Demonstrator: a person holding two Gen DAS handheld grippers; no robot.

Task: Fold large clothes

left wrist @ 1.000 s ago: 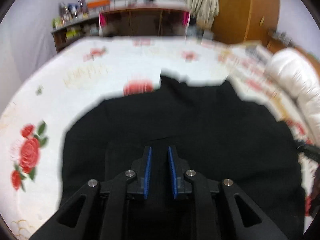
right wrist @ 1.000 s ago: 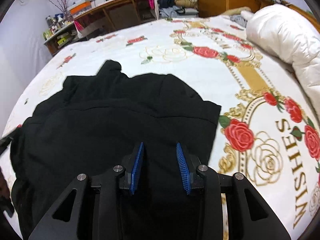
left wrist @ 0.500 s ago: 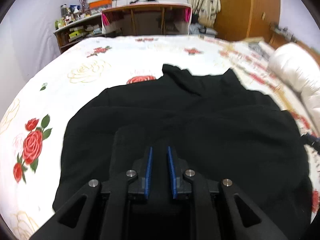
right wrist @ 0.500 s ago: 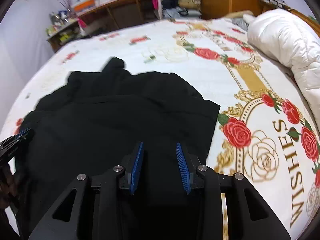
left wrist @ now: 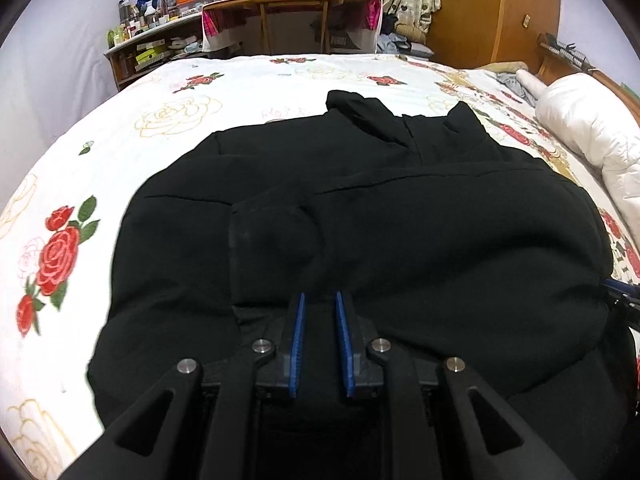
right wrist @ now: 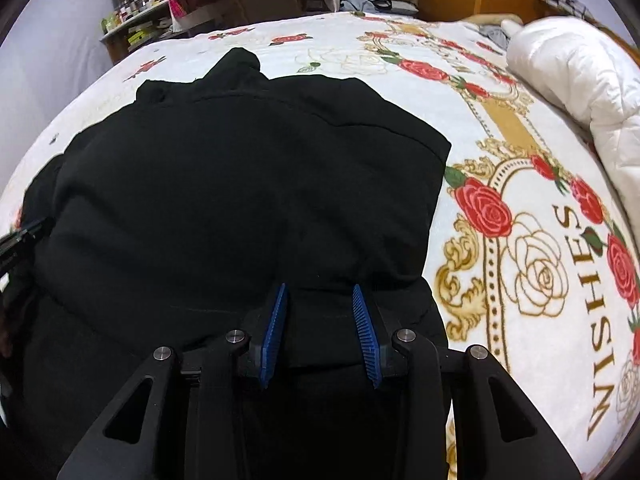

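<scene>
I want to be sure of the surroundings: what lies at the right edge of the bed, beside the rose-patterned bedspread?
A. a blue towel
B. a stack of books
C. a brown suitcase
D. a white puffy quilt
D: a white puffy quilt lies bunched along the right of the bedspread.

One word can be read: "WISHES" (right wrist: 588, 316), printed in large golden-brown capital letters on the flowered bedspread (right wrist: 520, 184), beside the red roses, in the right wrist view. In the left wrist view no text is found legible.
</scene>
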